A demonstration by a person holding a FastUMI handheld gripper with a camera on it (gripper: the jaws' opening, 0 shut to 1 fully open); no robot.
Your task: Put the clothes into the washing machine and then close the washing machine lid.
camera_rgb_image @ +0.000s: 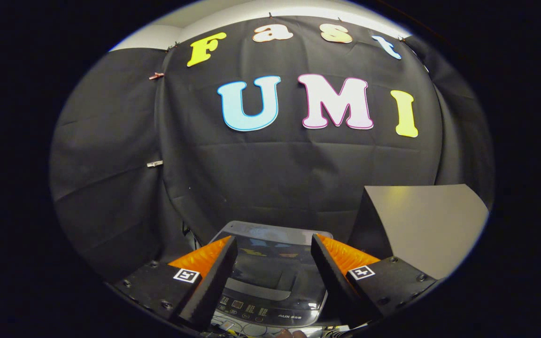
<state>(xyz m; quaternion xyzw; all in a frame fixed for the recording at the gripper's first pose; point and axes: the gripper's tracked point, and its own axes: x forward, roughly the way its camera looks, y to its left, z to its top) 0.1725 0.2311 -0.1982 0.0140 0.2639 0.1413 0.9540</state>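
A top-loading washing machine [273,277] stands below and just ahead of my fingers, seen between them. Its dark glossy lid [270,249] lies flat and shut, mirroring the wall behind. The control panel [261,312] runs along its near edge. My gripper [274,244] hovers above the machine, open, with nothing between the fingers. No clothes are visible in this view.
A grey table top [428,225] stands to the right of the machine, a little higher than its lid. The black cloth wall [270,178] hangs close behind the machine. Some cables and small bits [233,328] lie below the control panel.
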